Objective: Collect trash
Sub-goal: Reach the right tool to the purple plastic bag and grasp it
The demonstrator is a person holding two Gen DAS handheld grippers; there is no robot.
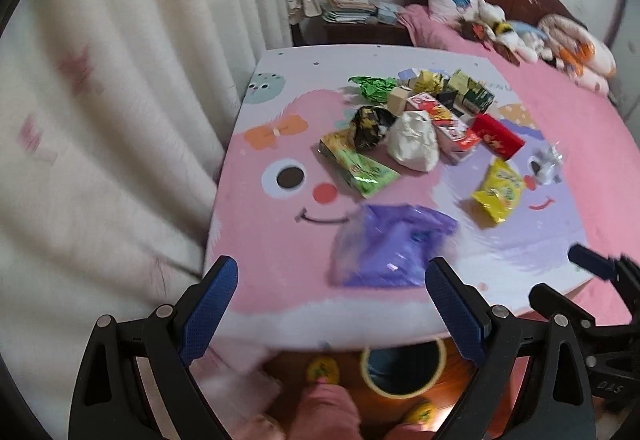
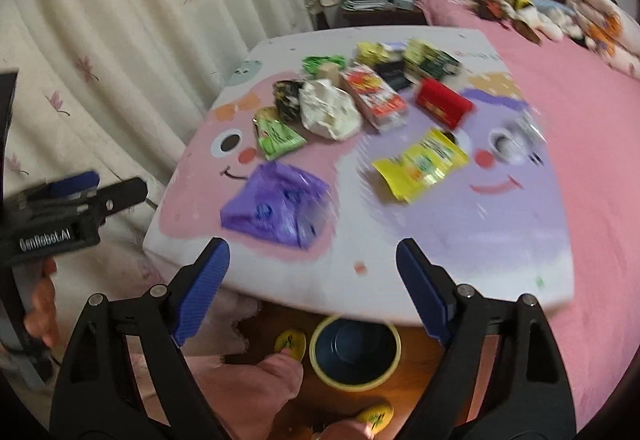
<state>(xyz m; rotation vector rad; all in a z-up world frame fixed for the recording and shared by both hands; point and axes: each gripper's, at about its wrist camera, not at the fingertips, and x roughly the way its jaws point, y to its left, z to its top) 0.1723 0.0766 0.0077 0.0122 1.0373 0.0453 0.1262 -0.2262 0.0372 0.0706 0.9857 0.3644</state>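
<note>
Both pairs of tongs, left tongs [image 1: 332, 306] and right tongs [image 2: 312, 290], are shown spread wide and empty above the near edge of the cartoon-printed bench [image 2: 460, 240]. The trash is gathered on the bench, presumably for easy reach: one crumpled purple plastic bag [image 2: 276, 206] nearest, one yellow snack packet [image 2: 420, 164], one red carton [image 2: 442, 102], one white crumpled wrapper [image 2: 328, 108]; further wrappers are piled behind, their number unclear. One yellow-rimmed round bin [image 2: 354, 354] is set on the floor below, likely to receive them.
</note>
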